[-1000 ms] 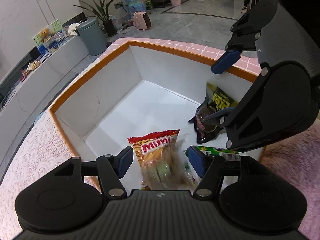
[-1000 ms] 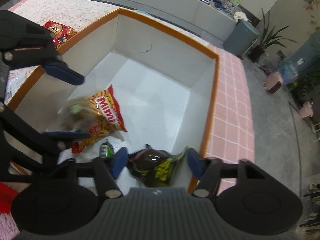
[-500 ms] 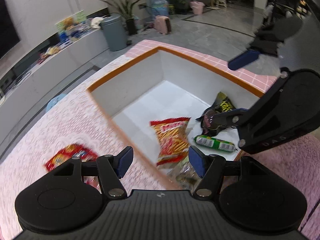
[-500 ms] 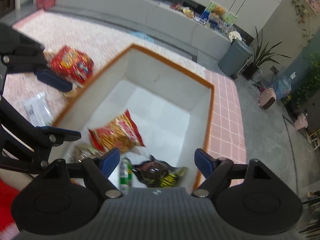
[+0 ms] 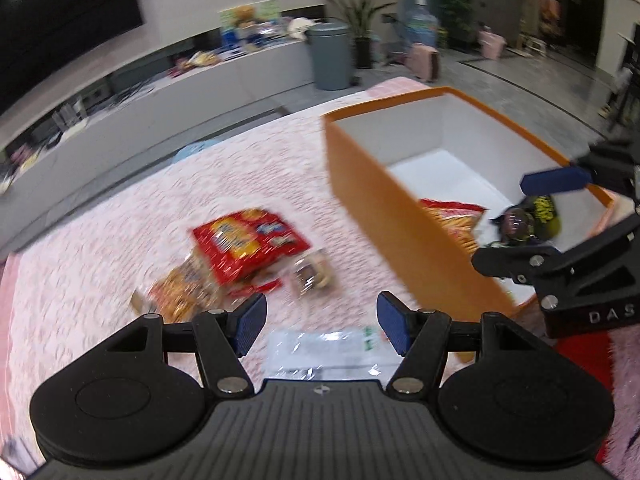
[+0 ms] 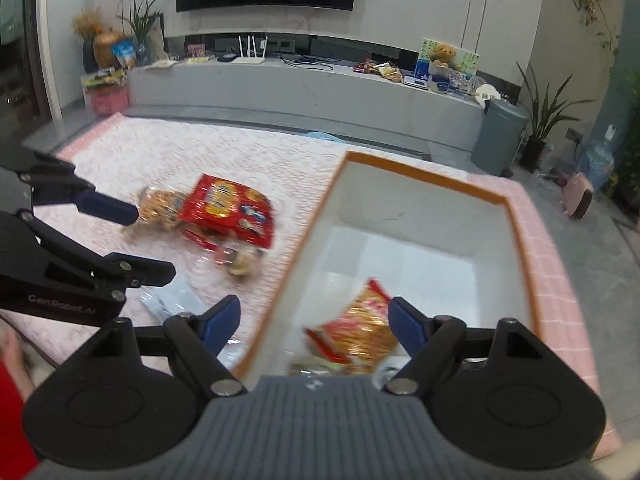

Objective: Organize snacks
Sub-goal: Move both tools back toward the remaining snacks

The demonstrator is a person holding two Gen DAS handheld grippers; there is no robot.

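Beside box (image 5: 384, 216): four snacks (blurred)

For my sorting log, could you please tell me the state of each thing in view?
Left gripper: open, empty.
Right gripper: open, empty.
Orange box: open-topped, partly filled.
Mimi snack bag: inside box.
Red snack bag: outside, on mat.
Clear packet: outside, on mat.

Both black grippers, left (image 5: 321, 322) and right (image 6: 315, 322), have blue-padded jaws, silver screws, ribbed grey bodies.
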